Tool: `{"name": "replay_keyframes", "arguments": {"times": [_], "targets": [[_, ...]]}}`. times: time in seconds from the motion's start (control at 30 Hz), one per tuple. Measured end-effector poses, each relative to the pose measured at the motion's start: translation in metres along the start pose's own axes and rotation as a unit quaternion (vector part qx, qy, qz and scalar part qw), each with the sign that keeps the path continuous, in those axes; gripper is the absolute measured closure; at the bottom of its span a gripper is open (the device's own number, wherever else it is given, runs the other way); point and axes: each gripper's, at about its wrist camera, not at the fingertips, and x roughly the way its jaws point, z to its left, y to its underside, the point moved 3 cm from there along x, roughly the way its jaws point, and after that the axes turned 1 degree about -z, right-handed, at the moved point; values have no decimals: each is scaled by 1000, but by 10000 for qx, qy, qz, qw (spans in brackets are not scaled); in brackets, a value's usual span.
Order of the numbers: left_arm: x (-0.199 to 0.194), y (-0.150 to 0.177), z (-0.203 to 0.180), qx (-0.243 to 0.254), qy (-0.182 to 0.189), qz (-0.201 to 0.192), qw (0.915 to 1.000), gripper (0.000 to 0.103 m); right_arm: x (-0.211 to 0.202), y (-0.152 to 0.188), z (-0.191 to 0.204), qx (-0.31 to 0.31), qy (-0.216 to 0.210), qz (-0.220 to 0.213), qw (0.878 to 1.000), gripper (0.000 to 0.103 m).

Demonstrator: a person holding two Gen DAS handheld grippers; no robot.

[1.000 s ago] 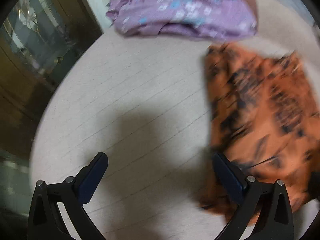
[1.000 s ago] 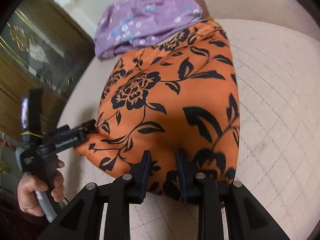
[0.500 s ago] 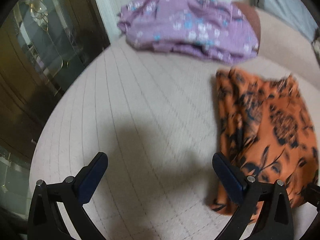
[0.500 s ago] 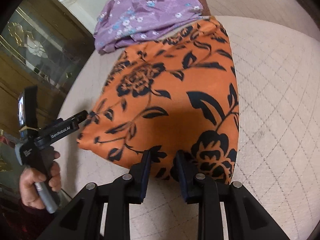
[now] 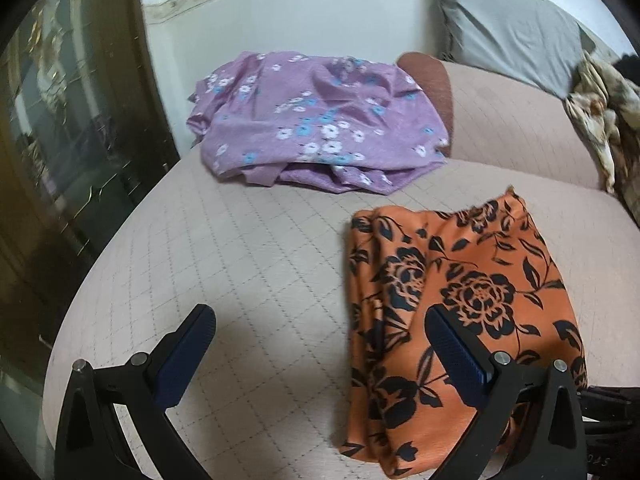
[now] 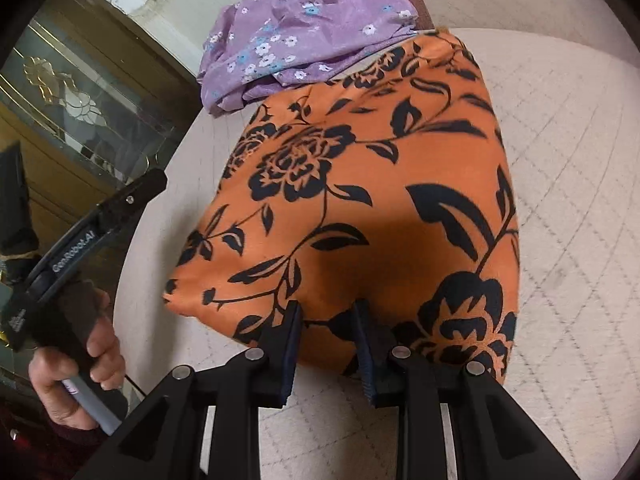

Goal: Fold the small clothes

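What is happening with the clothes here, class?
A person is folding small clothes on a quilted cushion with a gripper in each hand. The right gripper has its jaws closed narrow on the near edge of the orange flowered cloth, which lies folded. The left gripper is open, holding nothing, beside that cloth. A purple flowered cloth lies crumpled behind, not yet folded.

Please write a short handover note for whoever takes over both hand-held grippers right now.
Left hand-held gripper: open, empty, off the cloth.
Right hand-held gripper: shut on the near edge of the orange floral garment.
The orange garment lies folded on the beige quilted cushion; the purple floral garment sits bunched behind it.
Done: orange folded over.
Left: release it, then probably fold the purple one.
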Motion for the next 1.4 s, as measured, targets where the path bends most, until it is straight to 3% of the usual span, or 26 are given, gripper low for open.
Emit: {"name": "replay_keyframes", "arguments": {"times": [0.2, 0.33, 0.37, 0.4, 0.43, 0.47, 0.5, 0.6, 0.8, 0.93, 1.13, 1.2, 1.33, 1.4], "targets": [[5, 3, -12, 160, 40, 107, 9998, 0, -3, -2, -2, -77, -138, -21, 9999, 74], [18, 9, -9, 45, 80, 435, 9990, 0, -31, -21, -12, 119, -643, -360, 9972, 73], [24, 10, -4, -113, 123, 566, 9983, 0, -38, -30, -19, 232, -634, -526, 9963, 62], [28, 10, 2, -334, 225, 689, 9968, 0, -45, -39, -29, 392, -591, -714, 9949, 26], [31, 11, 5, -481, 304, 749, 9956, 0, -53, -49, -42, 623, -573, -953, 9918, 13], [35, 11, 13, -798, 493, 856, 9919, 0, -57, -56, -53, 819, -597, -1145, 9882, 8], [38, 13, 18, -1021, 642, 944, 9882, 0, -58, -61, -66, 1052, -645, -1256, 9844, 8], [50, 20, 25, -1513, 1080, 1259, 9745, 0, -40, -69, -101, 1724, -835, -1010, 9763, 8], [63, 31, 19, -1839, 1536, 1645, 9568, 0, 4, -78, -130, 2447, -1396, -768, 9564, 8], [75, 36, 14, -1904, 1698, 1881, 9484, 0, 24, -101, -119, 2182, -1448, -736, 9623, 8], [78, 34, 2, -1729, 1809, 1873, 9499, 0, 62, -138, -93, 1781, -1279, -611, 9738, 10], [79, 34, 0, -1751, 1877, 1825, 9491, 0, 72, -146, -87, 1713, -1063, -643, 9774, 18], [81, 36, 3, -2066, 2344, 1779, 9331, 1, 84, -152, -80, 1612, -687, -747, 9817, 39], [82, 38, 3, -2124, 2437, 1783, 9294, 14, 85, -152, -82, 1668, -689, -801, 9803, 49]]}}
